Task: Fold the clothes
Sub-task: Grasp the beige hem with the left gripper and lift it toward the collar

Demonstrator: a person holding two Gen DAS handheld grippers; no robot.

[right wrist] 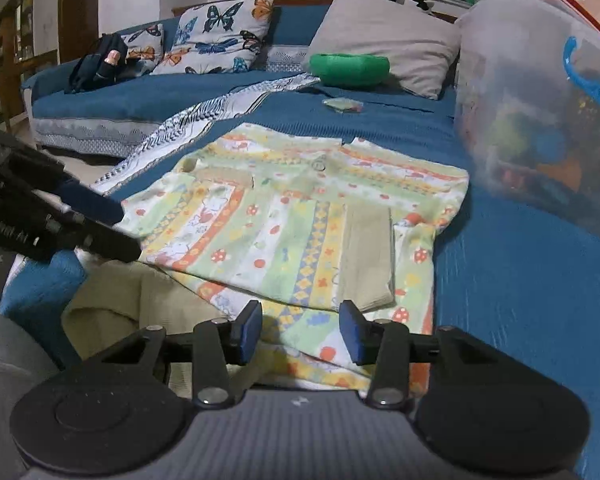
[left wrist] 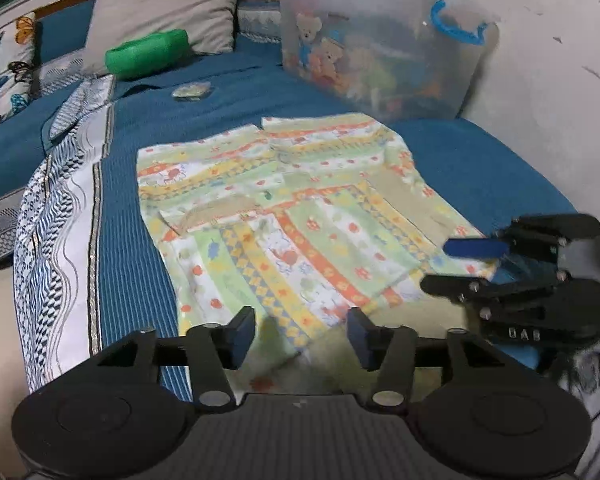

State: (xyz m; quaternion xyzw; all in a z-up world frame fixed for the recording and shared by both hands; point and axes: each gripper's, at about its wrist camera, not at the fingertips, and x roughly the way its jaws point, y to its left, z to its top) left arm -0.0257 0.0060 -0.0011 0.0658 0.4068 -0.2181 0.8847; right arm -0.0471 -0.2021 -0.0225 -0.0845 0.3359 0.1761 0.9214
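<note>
One patterned garment (left wrist: 284, 216) lies spread on the blue bed cover (left wrist: 148, 120), its sleeves folded inward and its lower part doubled over the middle. It is printed in green, yellow, orange and white stripes with small mushrooms and flowers, and one button shows near the collar in the right wrist view. Its near hem hangs over the bed edge onto a pale beige cloth (right wrist: 132, 300).

Behind it stands one translucent plastic bin (left wrist: 380, 52) with a blue handle and a teddy-bear print, filled with colourful things too blurred to name. One green bowl-shaped cushion (left wrist: 148, 54) rests against one grey pillow (left wrist: 160, 12). Two butterfly-print pillows (right wrist: 216, 36) show in the right wrist view, with one dark bag (right wrist: 96, 62) beside them. One white and blue patterned sheet (left wrist: 68, 220) runs along the bed to the left of the garment. One small pale packet (left wrist: 191, 90) lies between the cushion and the garment.

The only writing is on the side of the right gripper (left wrist: 456, 266), which seems to read "DAS". Its fingers are apart, just above the garment's right edge, holding nothing. The left gripper (left wrist: 302, 334) hovers over the near hem with its blue-padded fingers (left wrist: 244, 332) spread wide, gripping nothing.
</note>
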